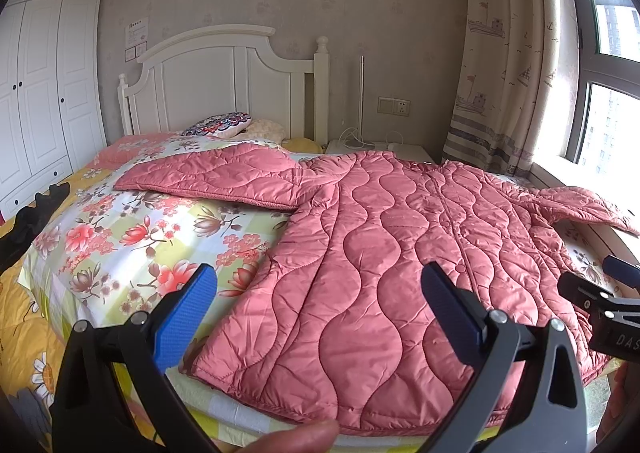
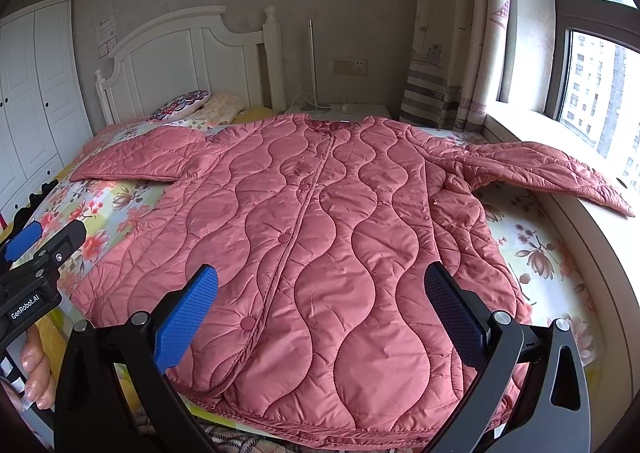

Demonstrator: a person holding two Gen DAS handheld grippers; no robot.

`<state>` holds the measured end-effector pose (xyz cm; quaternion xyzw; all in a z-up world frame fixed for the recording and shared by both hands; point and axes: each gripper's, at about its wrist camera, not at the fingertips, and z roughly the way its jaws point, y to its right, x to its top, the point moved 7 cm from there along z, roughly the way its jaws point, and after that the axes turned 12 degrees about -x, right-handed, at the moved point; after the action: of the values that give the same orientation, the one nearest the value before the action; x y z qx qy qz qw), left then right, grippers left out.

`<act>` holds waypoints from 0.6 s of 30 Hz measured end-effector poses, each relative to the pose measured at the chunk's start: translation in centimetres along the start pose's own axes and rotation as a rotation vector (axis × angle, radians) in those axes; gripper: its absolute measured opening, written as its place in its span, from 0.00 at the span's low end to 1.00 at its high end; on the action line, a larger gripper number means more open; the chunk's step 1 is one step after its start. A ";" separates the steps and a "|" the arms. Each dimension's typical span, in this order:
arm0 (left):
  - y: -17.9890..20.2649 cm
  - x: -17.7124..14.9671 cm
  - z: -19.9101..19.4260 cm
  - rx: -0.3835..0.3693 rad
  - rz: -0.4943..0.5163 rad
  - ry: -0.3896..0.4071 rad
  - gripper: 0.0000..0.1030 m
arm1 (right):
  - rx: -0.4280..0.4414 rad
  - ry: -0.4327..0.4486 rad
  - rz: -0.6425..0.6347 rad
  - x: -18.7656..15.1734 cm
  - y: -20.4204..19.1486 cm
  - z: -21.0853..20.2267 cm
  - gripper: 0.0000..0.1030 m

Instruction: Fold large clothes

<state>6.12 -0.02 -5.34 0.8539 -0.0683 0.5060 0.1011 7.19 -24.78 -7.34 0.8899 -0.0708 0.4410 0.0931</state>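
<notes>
Right now a pink quilted coat (image 2: 320,237) is lying flat, front up, on the bed (image 1: 132,237), both sleeves spread. The left claw (image 1: 320,305) and right claw (image 2: 322,305) are hovering wide open near its hem, holding nothing. Best gripping one sleeve cuff first. Only the right view is showing the snap buttons
</notes>
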 end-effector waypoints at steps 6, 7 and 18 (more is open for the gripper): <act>0.0 -0.1 0.0 -0.002 0.000 0.000 0.98 | 0.000 0.000 0.000 0.0 0.0 0.0 0.96; 0.0 -0.1 0.0 -0.001 0.000 0.000 0.98 | 0.000 0.000 0.000 0.0 0.0 0.0 0.96; 0.0 -0.1 0.0 -0.001 -0.001 -0.001 0.98 | 0.000 -0.001 0.000 0.0 -0.1 0.1 0.96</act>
<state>6.10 -0.02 -5.42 0.8540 -0.0682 0.5056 0.1018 7.24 -24.73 -7.41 0.8902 -0.0707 0.4404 0.0930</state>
